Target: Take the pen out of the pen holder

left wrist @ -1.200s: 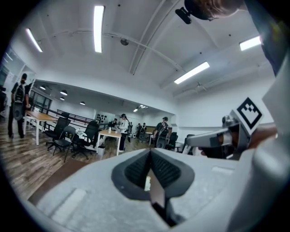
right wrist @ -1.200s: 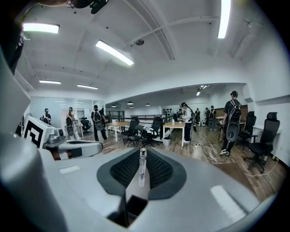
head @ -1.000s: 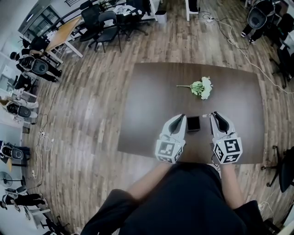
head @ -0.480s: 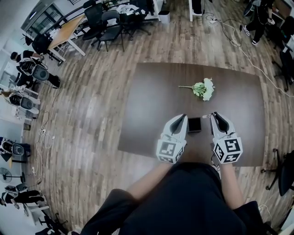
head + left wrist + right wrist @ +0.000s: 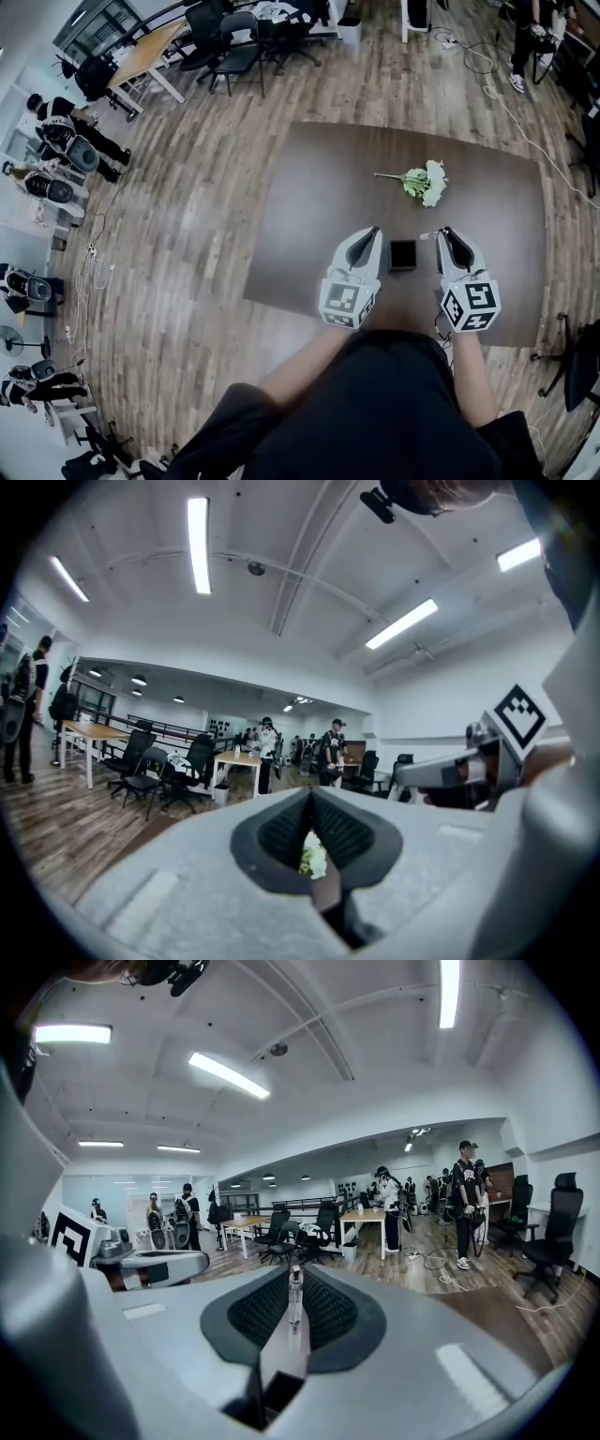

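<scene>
One slim silvery pen [image 5: 295,1299] sits clamped in the right gripper [image 5: 442,233]; the left gripper [image 5: 373,232], clenched empty, flanks one square black pen holder [image 5: 402,255].

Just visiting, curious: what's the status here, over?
Left tongs shut, empty. Right tongs shut on thin pale pen. Black square pen holder between them. White flower sprig beyond, not obstructing.

The holder [image 5: 402,254] stands between the left gripper [image 5: 372,232] and right gripper [image 5: 442,233], near both, leaving narrow gaps at its sides; from above its top is open. The right jaws clamp a pen [image 5: 294,1299]. Flowers [image 5: 422,182] lie well beyond; the table [image 5: 309,216] left of them is open.
</scene>
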